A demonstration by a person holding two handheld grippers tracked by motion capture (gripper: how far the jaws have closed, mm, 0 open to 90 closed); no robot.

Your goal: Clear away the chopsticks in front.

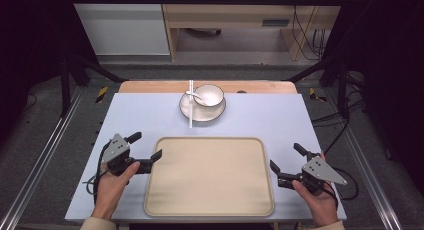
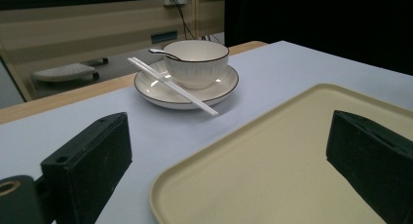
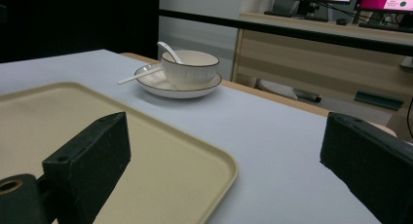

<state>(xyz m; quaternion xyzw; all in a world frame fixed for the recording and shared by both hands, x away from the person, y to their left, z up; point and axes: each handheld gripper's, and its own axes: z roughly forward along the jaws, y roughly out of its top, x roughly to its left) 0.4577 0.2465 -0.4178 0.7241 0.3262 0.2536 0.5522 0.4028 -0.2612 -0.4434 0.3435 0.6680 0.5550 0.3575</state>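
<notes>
Fingers of both grippers spread; bowl (image 1: 209, 95) bears no readable writing.

The right tongs (image 3: 221, 160) stand wide apart with nothing between them; the cream tray (image 3: 146, 151) lies under their left jaw; beyond the tray, a bowl (image 3: 189, 68) with a spoon (image 3: 170, 51) sits on a saucer (image 3: 182, 91).

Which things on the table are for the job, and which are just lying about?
For the job:
- tray
- bowl with spoon
- plate
- chopsticks
- left tool and right tool, both open

Just lying about:
- cables on the floor behind
- wooden cabinet
</notes>
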